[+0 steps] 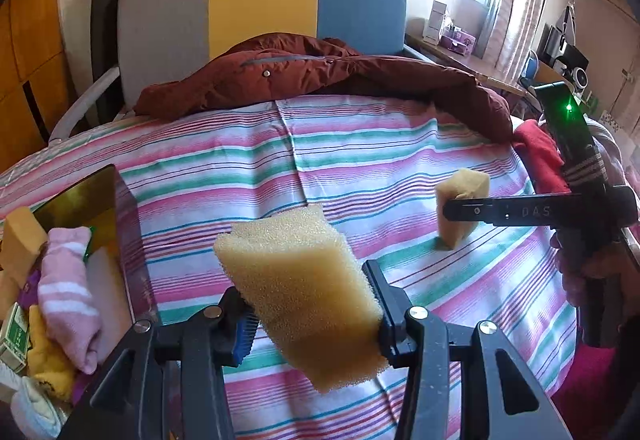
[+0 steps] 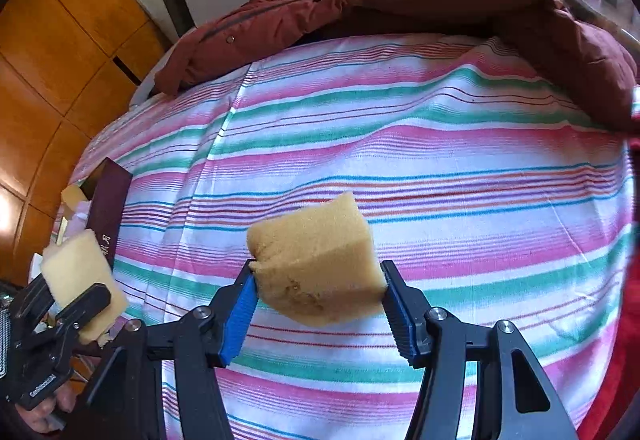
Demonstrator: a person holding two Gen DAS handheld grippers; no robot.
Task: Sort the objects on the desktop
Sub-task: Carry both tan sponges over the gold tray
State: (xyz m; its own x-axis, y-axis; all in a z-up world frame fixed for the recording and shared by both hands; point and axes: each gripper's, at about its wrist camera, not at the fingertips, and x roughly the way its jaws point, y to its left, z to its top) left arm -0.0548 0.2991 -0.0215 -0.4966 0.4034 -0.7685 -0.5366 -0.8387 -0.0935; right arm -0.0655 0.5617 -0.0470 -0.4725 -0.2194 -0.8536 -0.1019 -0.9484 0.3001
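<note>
Left wrist view is showing the left gripper point(image 1: 308, 304) clamping a long yellow sponge block point(image 1: 298, 292) crosswise between its pads, the block's long axis running from upper left to lower right of the frame and sticking out past both jaws. A dark box point(image 1: 120, 224) already holding a pink striped sock point(image 1: 70, 288), another sponge piece point(image 1: 22, 240) and other small items is sitting at the left edge, just beside this gripper, on the striped bedsheet point(image 1: 360, 144). At the right edge, the right gripper point(image 1: 460, 210) is gripping a smaller sponge chunk point(image 1: 462, 200) low over the sheet, well apart from the box. Right wrist view is confirming that hold: blue-padded jaws are pressing on both sides of the chunk, with the box lying far to the lower left. A maroon jacket point(image 1: 320, 76) is lying across the top of the bed. Judging from this layout, the left hand is the nearer one to the box, so its sponge is likely going in first.
</note>
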